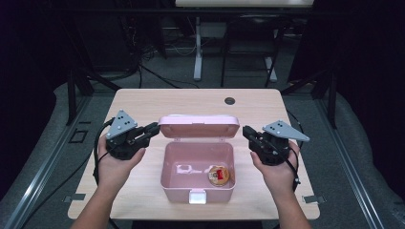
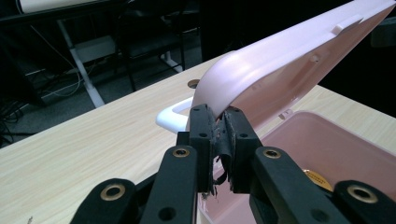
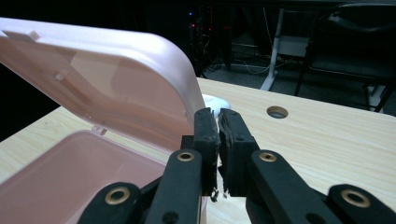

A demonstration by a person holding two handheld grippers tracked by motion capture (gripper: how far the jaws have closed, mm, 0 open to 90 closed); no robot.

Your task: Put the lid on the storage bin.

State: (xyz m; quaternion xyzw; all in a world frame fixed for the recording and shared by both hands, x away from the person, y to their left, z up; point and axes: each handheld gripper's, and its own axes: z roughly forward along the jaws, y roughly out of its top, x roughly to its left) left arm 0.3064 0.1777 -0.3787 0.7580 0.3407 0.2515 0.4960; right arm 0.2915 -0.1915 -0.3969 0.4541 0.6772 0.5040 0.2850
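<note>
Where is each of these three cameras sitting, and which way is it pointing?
High view: above the person's side, looking forward and down on the table; both forearms, left gripper and right gripper show.
Left gripper view: rides the left gripper, facing the pink box's lid.
Right gripper view: rides the right gripper, facing the lid's other end.
All share the pink box.
</note>
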